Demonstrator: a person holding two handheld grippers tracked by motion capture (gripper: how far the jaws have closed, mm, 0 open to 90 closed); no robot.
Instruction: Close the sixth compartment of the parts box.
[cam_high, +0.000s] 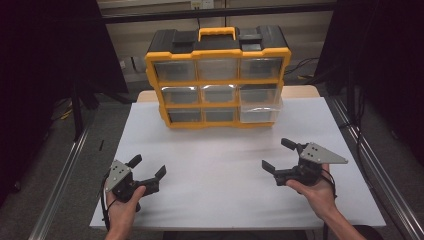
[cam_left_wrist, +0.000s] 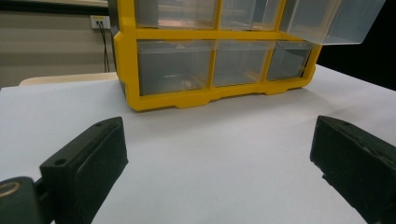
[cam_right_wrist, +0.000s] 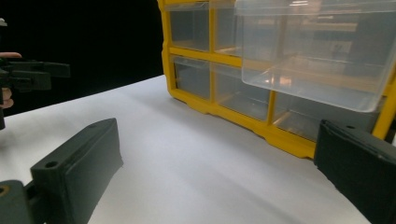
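- Organizer (cam_high: 218, 75) sits at 12 o'clock on the white worktop (cam_high: 225, 165), yellow frame, nine clear drawers in three rows.
- Drawer (cam_high: 260, 114) at its bottom right is pulled partway out; the others look pushed in.
- Left tool (cam_high: 148, 167) hovers at 7 o'clock, jaws spread wide, holding nothing, well apart from the organizer.
- Right tool (cam_high: 275, 155) is at 4 o'clock, also released and empty, nearer that pulled-out drawer but not touching it.
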